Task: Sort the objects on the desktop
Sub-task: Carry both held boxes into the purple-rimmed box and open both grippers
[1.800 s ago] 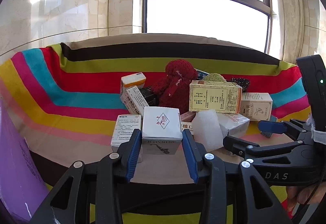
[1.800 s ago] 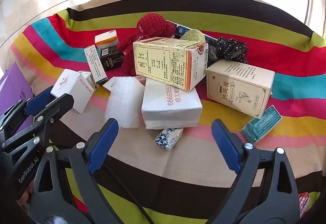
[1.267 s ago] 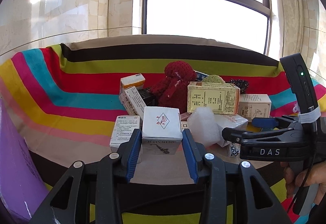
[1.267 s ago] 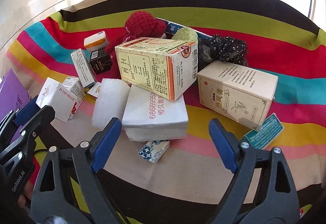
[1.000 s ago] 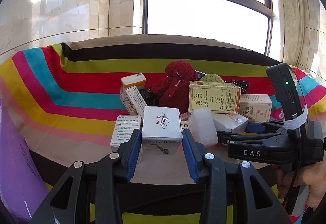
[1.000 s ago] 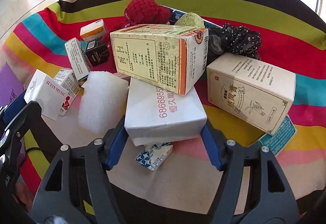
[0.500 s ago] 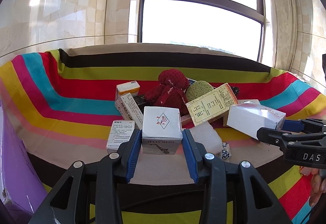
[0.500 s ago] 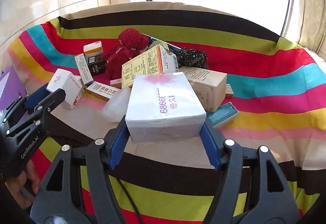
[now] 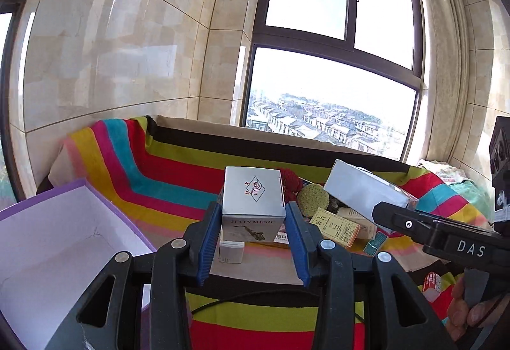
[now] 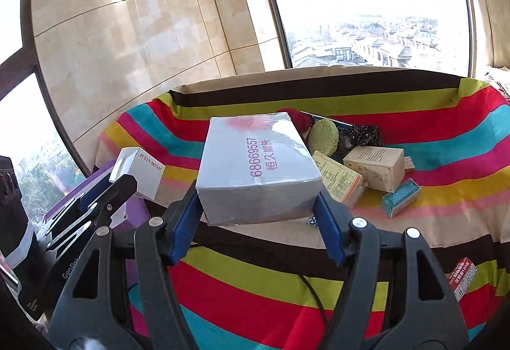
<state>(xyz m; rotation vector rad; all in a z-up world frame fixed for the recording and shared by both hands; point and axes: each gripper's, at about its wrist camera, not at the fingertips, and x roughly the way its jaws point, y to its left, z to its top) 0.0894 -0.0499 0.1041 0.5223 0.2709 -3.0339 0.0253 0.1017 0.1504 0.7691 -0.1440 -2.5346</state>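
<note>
Right at my left tongs [image 9: 253, 238] I have the music box [image 9: 253, 201] clenched between the blue pads [image 9: 208, 238], lifted clear of the cloth [image 9: 165, 178]. My right tongs [image 10: 258, 221] grip the grey box [image 10: 255, 165] by its two sides, its printed top facing up, also held off the cloth. From the right camera the music box [image 10: 140, 170] shows at the left, just above the purple bin [image 10: 95, 187].

Beside my left tongs, low and to the left, the purple bin [image 9: 111, 209] stands open with its white inside showing. Just past the left pads a small white carton [image 9: 231, 251] lies on the cloth.

Farther on, the heap sits on the striped cloth: a yellow carton [image 10: 338, 179] tilted on its edge, a beige carton [image 10: 374, 166] just beside it, and a teal packet [image 10: 401, 197] in front of that one. Behind them a green sponge [image 10: 323, 134] leans next to a black beaded pouch [image 10: 363, 134], with a red knitted toy [image 9: 291, 182] partly hidden behind the boxes I hold. A small red-and-white pack [image 10: 462, 278] lies apart near the right edge of the cloth.
</note>
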